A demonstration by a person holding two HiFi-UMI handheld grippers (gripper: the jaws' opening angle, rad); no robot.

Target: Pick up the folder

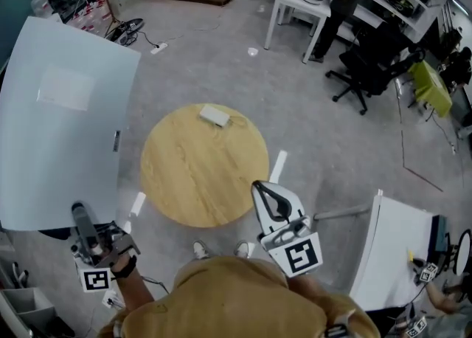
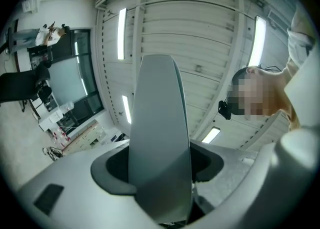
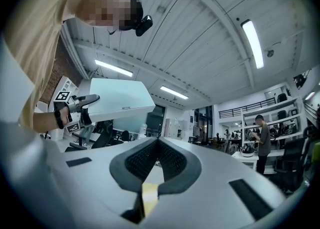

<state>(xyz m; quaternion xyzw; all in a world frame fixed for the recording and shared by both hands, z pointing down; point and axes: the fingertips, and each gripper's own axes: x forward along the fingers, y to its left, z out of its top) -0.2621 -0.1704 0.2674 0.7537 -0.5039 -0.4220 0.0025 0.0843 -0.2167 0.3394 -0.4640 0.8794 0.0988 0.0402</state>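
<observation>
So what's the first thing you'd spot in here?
The big pale blue folder, held up in the air at the left by the left gripper, which is clamped on its lower edge. Next is the round wooden table in the middle of the floor, with a small white thing near its far edge.

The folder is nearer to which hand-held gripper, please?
Left. The left hand-held gripper grips the folder at its lower edge; the right hand-held gripper hangs apart from it, by the round table.
</observation>
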